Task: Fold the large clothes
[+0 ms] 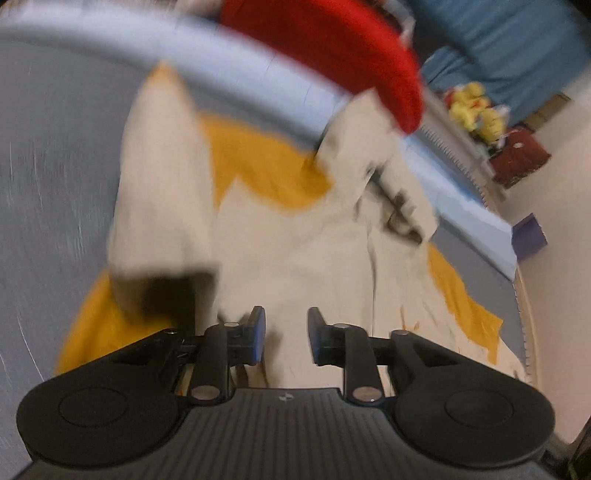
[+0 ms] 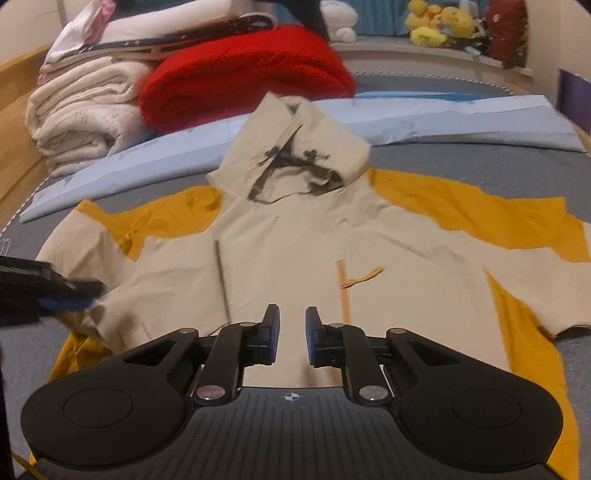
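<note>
Over the bed (image 2: 480, 162), both grippers tilt down; left gripper (image 1: 286, 339) and right gripper (image 2: 291, 336) part-open, empty, jacket (image 2: 295, 240) spread flat beneath.

A grey bed (image 2: 461, 158) fills the room's middle. Across its far part lies a pale blue sheet (image 2: 424, 118). Behind the sheet, at the left, sit a red blanket (image 2: 243, 70) and a stack of cream towels (image 2: 81, 110), touching. Beyond the bed a ledge (image 2: 424, 50) carries yellow plush toys (image 2: 439, 22). A wooden frame (image 2: 14, 122) edges the bed's left side.
</note>
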A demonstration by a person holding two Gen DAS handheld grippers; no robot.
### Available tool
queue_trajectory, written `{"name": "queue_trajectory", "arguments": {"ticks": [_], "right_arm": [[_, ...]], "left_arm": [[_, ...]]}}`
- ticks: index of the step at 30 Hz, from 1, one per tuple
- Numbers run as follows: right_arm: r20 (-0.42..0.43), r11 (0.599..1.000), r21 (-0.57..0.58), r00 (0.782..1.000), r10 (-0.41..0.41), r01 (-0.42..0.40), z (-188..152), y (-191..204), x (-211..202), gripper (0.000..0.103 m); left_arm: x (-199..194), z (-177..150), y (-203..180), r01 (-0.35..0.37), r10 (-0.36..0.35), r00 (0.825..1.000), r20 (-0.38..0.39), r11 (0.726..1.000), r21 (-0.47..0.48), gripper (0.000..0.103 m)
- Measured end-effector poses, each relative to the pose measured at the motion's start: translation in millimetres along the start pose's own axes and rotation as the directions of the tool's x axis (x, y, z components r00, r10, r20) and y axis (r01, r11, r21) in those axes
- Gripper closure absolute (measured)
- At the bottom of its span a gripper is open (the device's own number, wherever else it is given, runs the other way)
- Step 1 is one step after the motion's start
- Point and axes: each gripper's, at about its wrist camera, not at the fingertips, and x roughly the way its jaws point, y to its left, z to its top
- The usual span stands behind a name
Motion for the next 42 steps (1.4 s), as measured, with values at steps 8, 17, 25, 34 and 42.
{"name": "queue_trajectory", "arguments": {"ticks": [8, 17, 25, 34, 42], "right_arm": [[0.009, 0.991, -0.11, 0.997, 0.074, -0.072, -1.0, 30.1, 8.4, 0.07], [0.007, 0.951, -0.26, 0.985, 0.174, -0.167, -11.6, 65.6, 9.3, 0.053], [0.041, 0.876, -0.461, 0.982, 0.182, -0.143, -27.9, 90.8, 4.8, 0.034], [0.077, 0.852, -0.518, 0.988, 0.137, -0.078, -33.5, 95.4, 4.8, 0.076], [0.185, 0.988, -0.154, 0.982, 0.037, -0.009, 12.3, 31.3, 1.9, 0.09]], "left_arm": [[2.4, 10.8, 0.3, -0.14, 0.138, 0.989, 0.044, 0.989, 0.05, 0.049], [8.2, -7.2, 8.3, -0.114, 0.113, 0.993, 0.014, 0.992, 0.054, 0.095], [-25.3, 0.2, -27.3, 0.338, -0.357, 0.932, 0.069, 0.921, 0.194, 0.1], [-27.8, -8.5, -40.9, 0.471, -0.493, 0.87, 0.018, 0.842, 0.263, 0.099], [-55.5, 18.7, -5.7, 0.395, -0.431, 0.877, 0.214, 0.898, 0.192, 0.096]]}}
